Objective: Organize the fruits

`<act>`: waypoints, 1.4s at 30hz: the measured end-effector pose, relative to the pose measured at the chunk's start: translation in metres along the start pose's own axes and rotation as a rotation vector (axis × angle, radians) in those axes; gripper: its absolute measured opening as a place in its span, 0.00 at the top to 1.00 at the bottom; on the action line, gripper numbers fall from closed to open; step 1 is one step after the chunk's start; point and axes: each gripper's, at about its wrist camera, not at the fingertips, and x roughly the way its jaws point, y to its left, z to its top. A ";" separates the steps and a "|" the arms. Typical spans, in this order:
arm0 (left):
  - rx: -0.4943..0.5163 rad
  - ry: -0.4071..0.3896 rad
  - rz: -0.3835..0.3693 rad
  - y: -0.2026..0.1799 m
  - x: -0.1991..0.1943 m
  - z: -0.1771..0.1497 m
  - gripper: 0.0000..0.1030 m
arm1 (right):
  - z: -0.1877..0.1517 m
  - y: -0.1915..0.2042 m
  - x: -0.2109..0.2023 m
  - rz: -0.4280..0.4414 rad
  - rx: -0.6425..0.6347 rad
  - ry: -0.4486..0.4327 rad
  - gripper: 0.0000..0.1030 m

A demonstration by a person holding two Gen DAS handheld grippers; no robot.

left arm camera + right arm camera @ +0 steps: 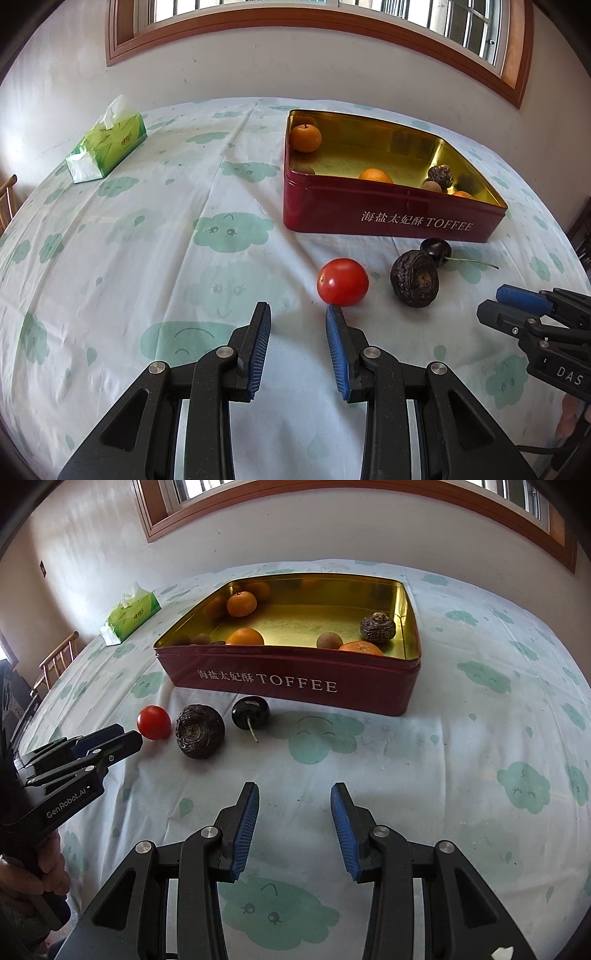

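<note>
Sunlit white walls and a wood-framed window (pixel 258 22) back my table, which wears a pale cloth (pixel 147 240) printed with green smiling clouds. At the far left I see a green tissue pack (pixel 107 147). A red toffee tin (pixel 295 679) stands open with oranges (pixel 242 603) inside. Before it lie a tomato (pixel 342 282), a dark wrinkled fruit (pixel 415 278) and a cherry (pixel 250 707). My left gripper (pixel 297 314) is at its narrowest, gripping nothing, its tip just short of the tomato. My right gripper (pixel 293 794) hangs parted and empty over bare cloth.
</note>
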 end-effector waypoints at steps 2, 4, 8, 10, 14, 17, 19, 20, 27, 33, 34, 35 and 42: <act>0.004 0.001 -0.003 0.000 0.001 -0.003 0.69 | 0.002 0.005 0.004 0.009 -0.014 0.003 0.63; 0.021 -0.007 0.002 -0.001 0.000 -0.005 0.69 | 0.005 0.010 0.009 0.006 -0.027 0.004 0.63; 0.037 -0.015 -0.004 -0.001 0.000 -0.006 0.69 | 0.013 0.016 0.016 -0.002 -0.050 -0.006 0.63; 0.037 -0.017 -0.011 0.000 0.000 -0.006 0.69 | 0.017 0.018 0.019 -0.007 -0.058 -0.010 0.63; 0.043 -0.020 -0.015 0.000 -0.001 -0.007 0.69 | 0.025 0.025 0.026 -0.014 -0.088 -0.015 0.63; 0.037 -0.021 -0.023 0.002 -0.002 -0.008 0.68 | 0.030 0.029 0.031 -0.024 -0.109 -0.024 0.63; 0.035 -0.021 -0.027 0.002 -0.003 -0.008 0.68 | 0.034 0.031 0.034 -0.029 -0.115 -0.028 0.63; 0.036 -0.022 -0.027 0.002 -0.003 -0.008 0.68 | 0.036 0.031 0.036 -0.032 -0.115 -0.031 0.63; 0.036 -0.021 -0.026 0.002 -0.003 -0.008 0.68 | 0.036 0.033 0.039 -0.053 -0.115 -0.063 0.75; 0.036 -0.021 -0.029 0.001 -0.003 -0.009 0.67 | 0.033 0.031 0.036 -0.054 -0.105 -0.066 0.75; 0.036 -0.021 -0.032 0.000 -0.004 -0.009 0.67 | 0.032 0.030 0.035 -0.054 -0.101 -0.066 0.75; 0.037 -0.021 -0.035 0.000 -0.004 -0.009 0.67 | 0.031 0.028 0.034 -0.055 -0.097 -0.066 0.75; 0.056 -0.014 -0.065 -0.012 -0.006 -0.013 0.67 | 0.021 0.011 0.024 -0.072 -0.048 -0.065 0.75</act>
